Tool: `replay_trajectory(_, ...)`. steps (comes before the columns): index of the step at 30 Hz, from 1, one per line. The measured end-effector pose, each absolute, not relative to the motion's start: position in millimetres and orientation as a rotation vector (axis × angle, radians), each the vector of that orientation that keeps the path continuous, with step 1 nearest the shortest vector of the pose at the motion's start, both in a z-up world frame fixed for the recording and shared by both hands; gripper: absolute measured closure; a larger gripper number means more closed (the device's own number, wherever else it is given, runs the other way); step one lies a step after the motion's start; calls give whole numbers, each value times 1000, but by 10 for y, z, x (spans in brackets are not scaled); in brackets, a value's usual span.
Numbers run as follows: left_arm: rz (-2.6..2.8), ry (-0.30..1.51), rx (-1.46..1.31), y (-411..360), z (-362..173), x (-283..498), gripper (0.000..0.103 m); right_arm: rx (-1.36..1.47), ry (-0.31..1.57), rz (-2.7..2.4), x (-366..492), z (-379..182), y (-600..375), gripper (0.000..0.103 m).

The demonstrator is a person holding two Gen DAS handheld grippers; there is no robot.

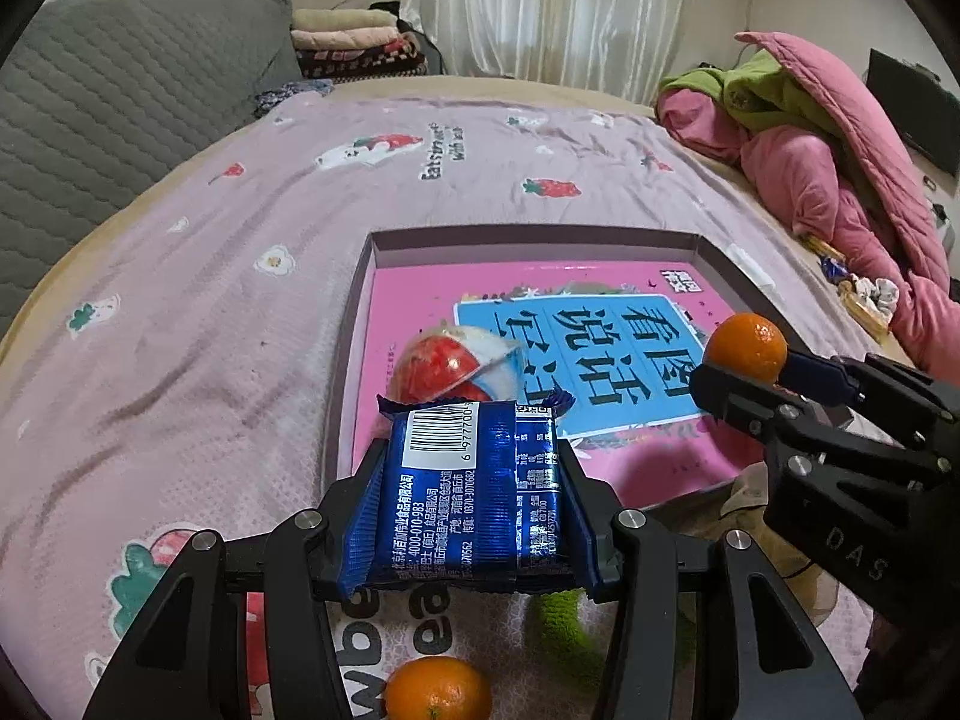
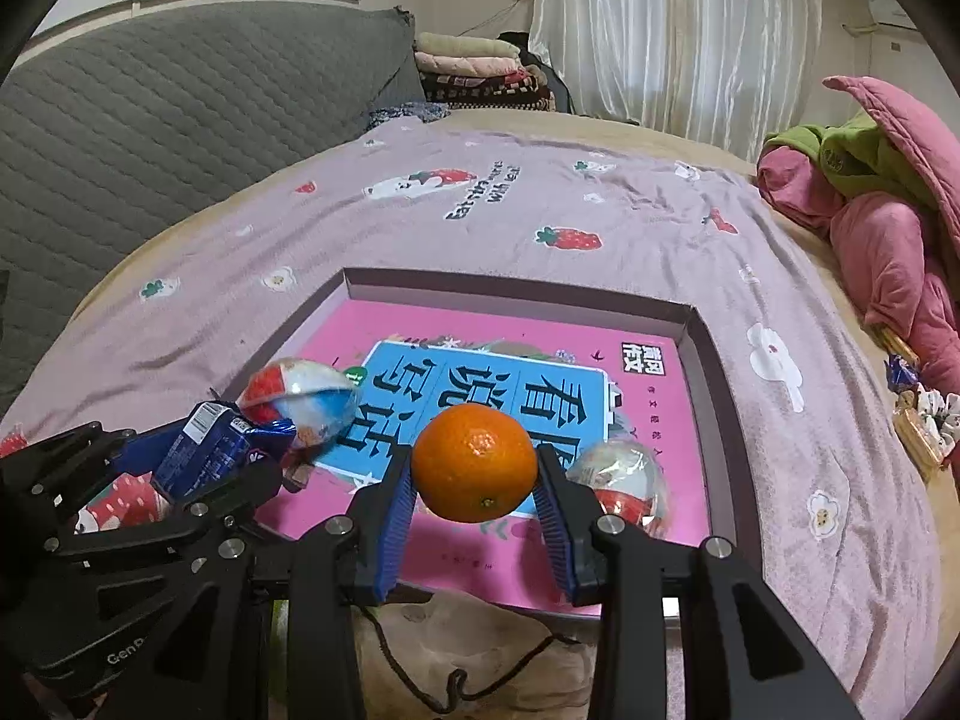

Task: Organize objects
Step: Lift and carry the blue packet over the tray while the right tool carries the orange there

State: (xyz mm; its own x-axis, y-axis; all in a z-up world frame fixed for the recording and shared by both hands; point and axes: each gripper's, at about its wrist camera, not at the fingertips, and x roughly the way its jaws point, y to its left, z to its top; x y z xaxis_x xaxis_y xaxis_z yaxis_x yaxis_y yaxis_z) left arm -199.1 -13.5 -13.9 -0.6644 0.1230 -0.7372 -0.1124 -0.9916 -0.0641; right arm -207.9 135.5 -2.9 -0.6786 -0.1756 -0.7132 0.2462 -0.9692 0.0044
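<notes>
Left wrist view shows first the bed with its pale purple strawberry sheet [image 1: 198,252], which fills most of the picture, and at 12 o'clock from the camera the shallow box tray [image 1: 534,235] lined with a pink book cover [image 1: 408,300]. Inside the tray, near its 7 o'clock corner, lies a wrapped red and white egg toy [image 1: 447,360]; the right wrist view shows a second egg toy [image 2: 624,480] near the 5 o'clock side, partly hidden behind a finger. The left gripper [image 1: 474,498] is closed about halfway on a blue snack packet [image 1: 462,492], held flat between its pads just before the near edge of the tray. The right gripper [image 2: 474,516] is closed more narrowly on a small orange [image 2: 474,462], which hangs over the middle of the book cover. Another orange [image 1: 438,690] rests on the sheet at 6 o'clock, below the left gripper, not yet collected. Both grippers seem ready to put their things into the tray. The risk, as it seems, is with the round orange: if it is released high, it may roll on the smooth cover and knock an egg toy or leave the low rim. The packet is soft and its wrapper is slippery, so it could slide from the pads or land on the first egg toy.
</notes>
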Motion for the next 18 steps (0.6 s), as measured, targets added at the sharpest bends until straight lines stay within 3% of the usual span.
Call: replay_trajectory(18, 2781, -86, -1228, -183, -200, -2150, 50, 1165, 175, -2629, -2133, -207, 1237, 64)
